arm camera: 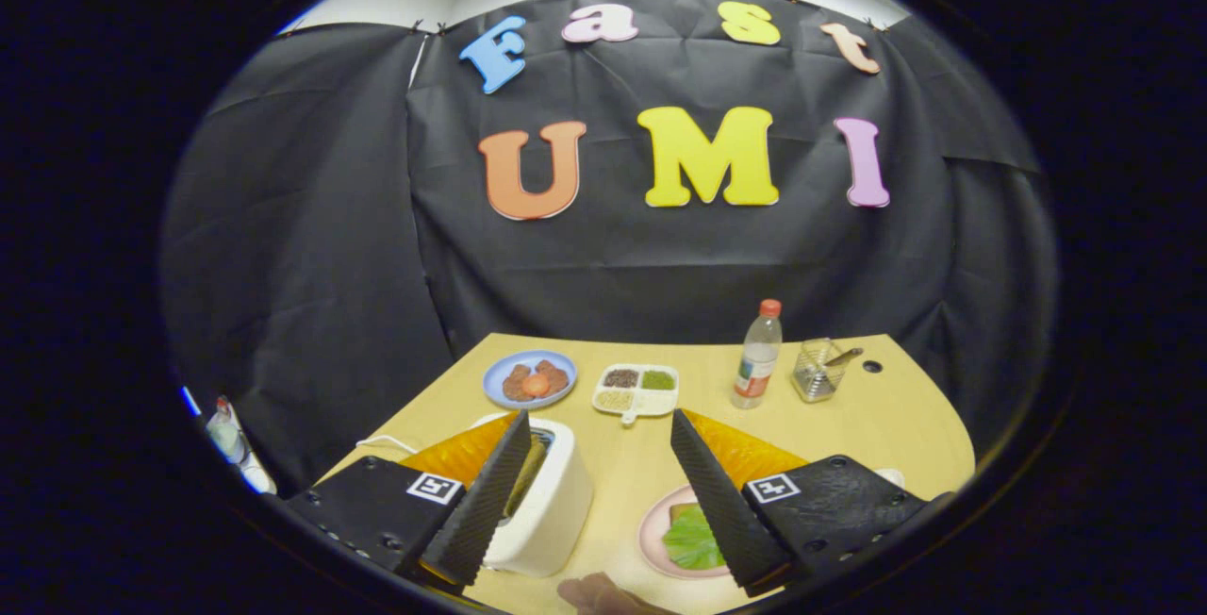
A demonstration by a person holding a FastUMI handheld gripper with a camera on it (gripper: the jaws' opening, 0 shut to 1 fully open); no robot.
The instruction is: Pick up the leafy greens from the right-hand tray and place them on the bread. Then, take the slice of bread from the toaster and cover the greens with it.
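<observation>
Hovering over the desk, the fingers are held apart, grasping nothing. Greens are seen on the bread; the toaster slice is judged next.

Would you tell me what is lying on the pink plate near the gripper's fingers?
On the pink plate lie leafy greens over a slice of bread, whose edge peeks out behind them. One finger of the open gripper covers the plate's far side, so anything there is hidden.

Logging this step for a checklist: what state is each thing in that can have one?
Gripper: open, holding nothing.
White toaster: bread slice standing in its slot.
Pink plate: bread topped with leafy greens.
Clear red-capped bottle: upright, capped.
</observation>
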